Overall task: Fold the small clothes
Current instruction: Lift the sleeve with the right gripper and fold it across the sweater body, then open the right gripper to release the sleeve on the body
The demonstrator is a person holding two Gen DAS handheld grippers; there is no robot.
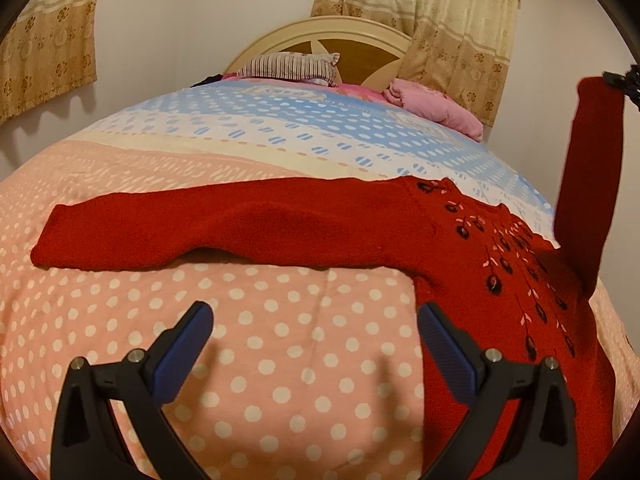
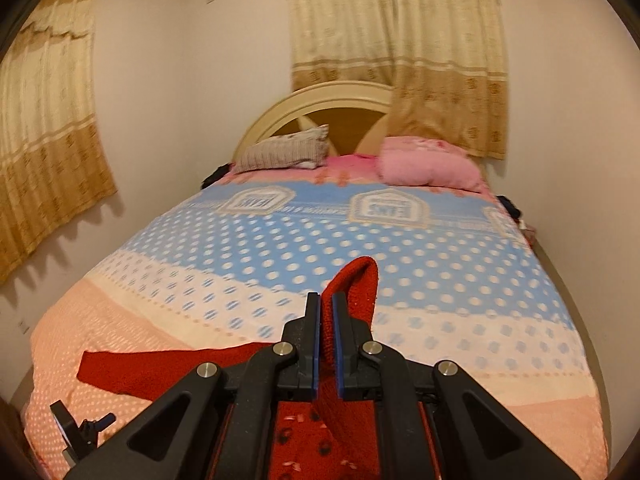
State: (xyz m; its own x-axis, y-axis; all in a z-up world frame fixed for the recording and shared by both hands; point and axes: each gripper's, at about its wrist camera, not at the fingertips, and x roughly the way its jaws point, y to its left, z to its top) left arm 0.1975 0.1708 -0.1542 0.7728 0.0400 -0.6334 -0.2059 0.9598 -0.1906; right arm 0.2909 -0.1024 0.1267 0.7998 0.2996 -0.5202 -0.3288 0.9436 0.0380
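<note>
A small red knit sweater (image 1: 500, 264) with dark embroidered flowers lies front up on the dotted bedspread (image 1: 280, 360). One sleeve (image 1: 180, 228) stretches flat to the left. The other sleeve (image 1: 592, 168) is lifted off the bed at the right, its cuff pinched in my right gripper (image 1: 624, 84). In the right wrist view that gripper (image 2: 326, 308) is shut on the red cuff (image 2: 360, 280), with the sweater body (image 2: 296, 440) hanging beneath. My left gripper (image 1: 316, 320) stands open above the bedspread just left of the sweater's side, with nothing between its fingers.
A striped pillow (image 1: 288, 65) and a folded pink blanket (image 1: 432, 106) lie at the head of the bed by the rounded headboard (image 1: 360, 36). Patterned curtains (image 2: 400, 60) hang behind and on the left wall. The blue dotted half of the bedspread (image 2: 340, 240) lies beyond the sweater.
</note>
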